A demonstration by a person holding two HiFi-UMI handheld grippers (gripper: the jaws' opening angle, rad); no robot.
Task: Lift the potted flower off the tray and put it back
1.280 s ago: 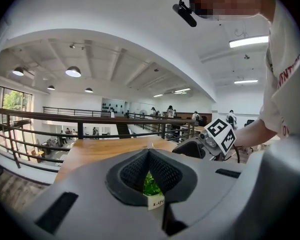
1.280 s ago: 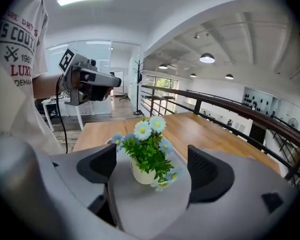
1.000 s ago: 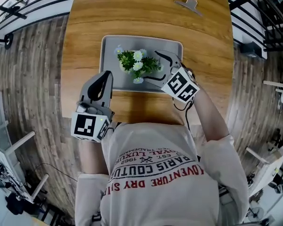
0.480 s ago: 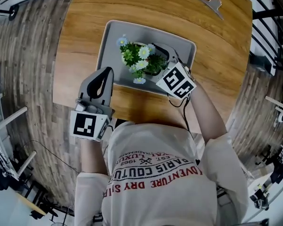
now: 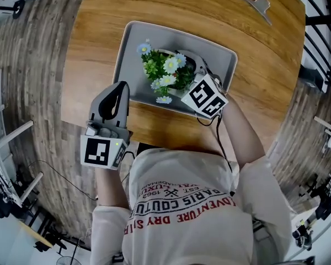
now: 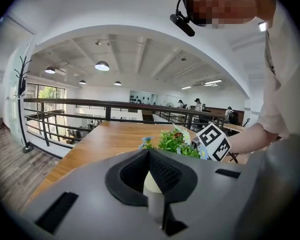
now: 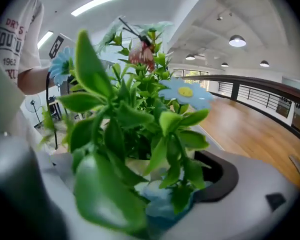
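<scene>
Potted flower (image 5: 164, 70) on tray (image 5: 133, 40), bare table (image 5: 96, 32) wood open all round. Pot between right gripper's (image 5: 179, 73) wide-spread jaws, pads not pressing. Left gripper (image 5: 120, 88) closed, empty, by tray's near-left corner.

I see my left gripper (image 5: 120, 88) and right gripper (image 5: 183, 70) as smooth grey shells. White cubes printed with black square markers cap them: left cube (image 5: 102, 151), right cube (image 5: 204, 96). Black textured pads (image 6: 166, 173) line the grey fingers (image 6: 225, 194). A thin black cable (image 5: 216, 127) hangs from the right one. My white short-sleeved shirt (image 5: 182, 225) has red and black lettering.
</scene>
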